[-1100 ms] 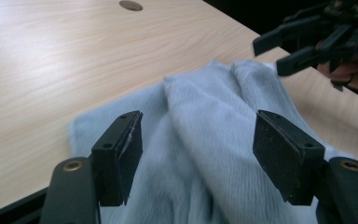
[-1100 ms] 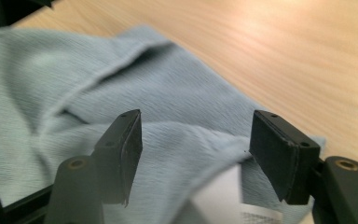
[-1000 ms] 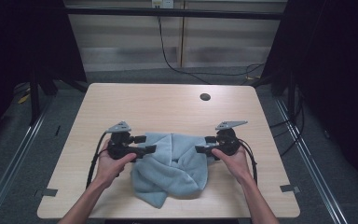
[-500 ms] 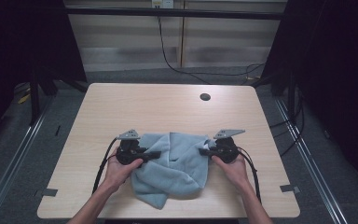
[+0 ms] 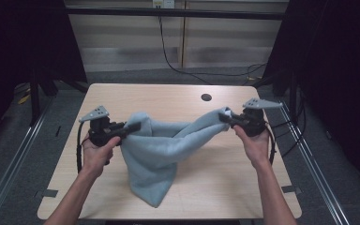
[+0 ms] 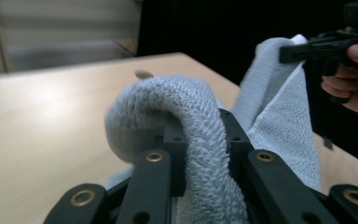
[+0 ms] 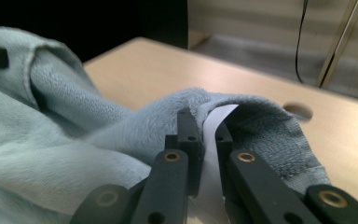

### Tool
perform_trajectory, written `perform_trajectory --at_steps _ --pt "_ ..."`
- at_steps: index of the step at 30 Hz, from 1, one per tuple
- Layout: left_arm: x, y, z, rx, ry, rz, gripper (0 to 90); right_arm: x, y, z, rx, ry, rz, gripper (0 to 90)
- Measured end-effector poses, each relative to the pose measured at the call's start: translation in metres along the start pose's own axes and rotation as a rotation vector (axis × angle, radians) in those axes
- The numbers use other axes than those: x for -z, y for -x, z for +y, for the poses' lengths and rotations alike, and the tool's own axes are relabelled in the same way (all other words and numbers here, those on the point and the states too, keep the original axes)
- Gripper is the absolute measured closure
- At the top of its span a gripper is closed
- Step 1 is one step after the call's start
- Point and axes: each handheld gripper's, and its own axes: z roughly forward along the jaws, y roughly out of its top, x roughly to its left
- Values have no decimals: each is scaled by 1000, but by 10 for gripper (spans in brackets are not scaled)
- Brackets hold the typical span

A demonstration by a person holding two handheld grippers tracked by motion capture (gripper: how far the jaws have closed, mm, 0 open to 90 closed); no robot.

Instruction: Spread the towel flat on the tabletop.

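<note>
Both are clamped on the towel point(image 5: 161, 150) now: the left hand-held gripper point(image 5: 132, 127) pinches one bunched corner, the right hand-held gripper point(image 5: 225, 118) another at its white tag, their jaws having just closed on the cloth. The towel hangs between them above the counter point(image 5: 168, 96), sagging, its low end touching the wood. I'd call this the lift-and-spread step; next the hands need to pull apart and higher to shake it flat
</note>
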Motion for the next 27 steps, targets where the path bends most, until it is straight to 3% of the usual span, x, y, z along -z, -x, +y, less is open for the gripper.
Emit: perform_trajectory --at_steps 2,4,5,8,12,15,17,18,19,20,21,22,23,24,27 --pt "4 1 14 -11 34 26 771 8 -1 19 41 13 -33 882" --pt "6 1 21 -12 46 26 772 15 -1 35 51 46 -50 883" --pt "11 2 32 -23 68 45 773 19 0 42 62 55 -61 883" --pt "20 2 45 -38 100 72 772 33 4 60 72 101 -92 883" --pt "27 6 51 -51 130 77 767 54 6 78 82 175 -109 883" --pt "26 11 46 -69 114 79 765 58 0 81 102 184 -112 884" --pt "21 16 21 -83 49 72 763 56 -6 65 101 155 -97 883" --pt "21 16 21 -83 49 72 759 54 -6 56 97 134 -92 883" --pt "18 14 -1 -56 10 48 755 51 -7 45 86 110 -90 883" --pt "18 13 -13 -44 -11 50 750 47 -7 33 76 83 -85 883" --pt "18 13 -13 -44 -11 50 748 44 -8 20 66 54 -80 882" --pt "18 11 -35 -24 -53 37 745 42 -10 5 60 30 -78 881" --pt "18 11 -35 -24 -53 37 740 42 -10 5 60 30 -78 881" --pt "20 8 -54 3 -77 25 739 39 -14 -24 33 -7 -67 879" --pt "22 6 -79 20 -147 24 724 36 -18 -64 -8 -72 -42 867"
